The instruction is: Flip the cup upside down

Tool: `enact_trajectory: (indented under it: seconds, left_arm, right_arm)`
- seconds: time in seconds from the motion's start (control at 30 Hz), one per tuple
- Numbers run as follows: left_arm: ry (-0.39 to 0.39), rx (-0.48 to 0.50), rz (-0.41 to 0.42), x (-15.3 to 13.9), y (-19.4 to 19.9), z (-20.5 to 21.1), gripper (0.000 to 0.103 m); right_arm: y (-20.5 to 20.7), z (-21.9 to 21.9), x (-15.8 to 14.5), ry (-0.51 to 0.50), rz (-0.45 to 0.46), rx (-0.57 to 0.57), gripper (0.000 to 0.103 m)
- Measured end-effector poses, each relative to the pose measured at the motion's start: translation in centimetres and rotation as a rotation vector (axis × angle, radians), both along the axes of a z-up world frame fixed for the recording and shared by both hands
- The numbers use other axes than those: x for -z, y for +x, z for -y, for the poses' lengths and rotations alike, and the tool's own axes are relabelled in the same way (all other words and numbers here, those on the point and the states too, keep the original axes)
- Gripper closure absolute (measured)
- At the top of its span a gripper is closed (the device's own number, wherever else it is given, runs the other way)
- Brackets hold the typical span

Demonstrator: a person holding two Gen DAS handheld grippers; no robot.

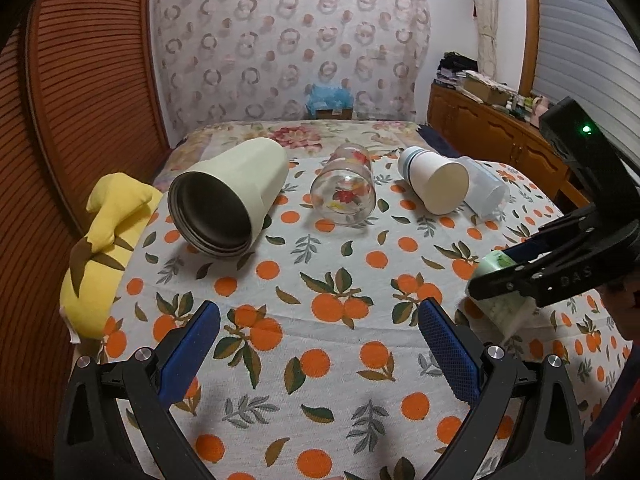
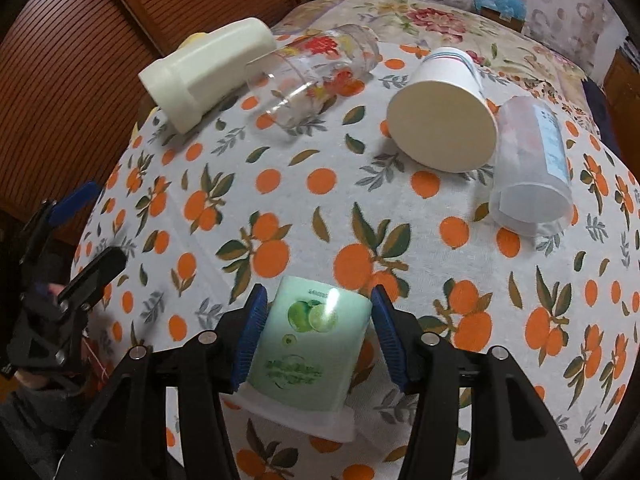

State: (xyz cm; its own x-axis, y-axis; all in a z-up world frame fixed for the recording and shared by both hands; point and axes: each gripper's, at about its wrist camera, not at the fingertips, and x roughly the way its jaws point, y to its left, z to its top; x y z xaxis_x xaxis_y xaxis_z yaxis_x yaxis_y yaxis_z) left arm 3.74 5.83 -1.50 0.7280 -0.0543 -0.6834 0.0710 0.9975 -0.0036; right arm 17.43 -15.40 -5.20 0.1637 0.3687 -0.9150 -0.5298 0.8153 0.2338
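Left gripper (image 1: pixel 320 344) wide apart, holding nothing above tablecloth (image 1: pixel 320 380); tumbler (image 1: pixel 228 196), glass (image 1: pixel 344 192), paper cup (image 1: pixel 436 184) lying sideways. Right gripper (image 2: pixel 318 336) around green cup (image 2: pixel 308 344), pads near its sides, contact unclear; rim down, flip seemingly nearly done.

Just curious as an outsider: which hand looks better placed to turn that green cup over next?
Right, probably. The right tool already has the green cup between its blue pads, though a small gap shows on one side. The left tool hangs open over bare tablecloth.
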Motion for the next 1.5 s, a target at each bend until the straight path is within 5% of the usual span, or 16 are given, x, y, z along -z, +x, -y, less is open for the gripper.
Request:
enact_trajectory:
  seconds: [0.37, 0.67, 1.17, 1.33, 1.5]
  left_arm:
    - [-0.029, 0.068, -0.045, -1.9, 1.6, 2.7, 0.008]
    - [-0.029, 0.145, -0.105, -2.1, 3.9, 7.9, 0.008]
    - [-0.127, 0.210, -0.450, -0.2, 9.0, 12.7, 0.026]
    - [-0.126, 0.179, -0.514, 0.4, 10.0, 12.8, 0.026]
    - [-0.150, 0.155, -0.574, 1.8, 10.5, 12.7, 0.038]
  right_arm:
    - [-1.8, 6.0, -3.2, 0.095, 0.136, 0.067, 0.039]
    - [-4.4, 11.9, -2.9, 0.135, 0.278, 0.156, 0.039]
    - [-6.7, 13.3, -0.9, 0.182, 0.334, 0.172, 0.039]
    - [-6.9, 13.4, -0.5, 0.187, 0.328, 0.180, 0.039]
    - [-7.1, 13.1, 0.0, 0.183, 0.324, 0.176, 0.039]
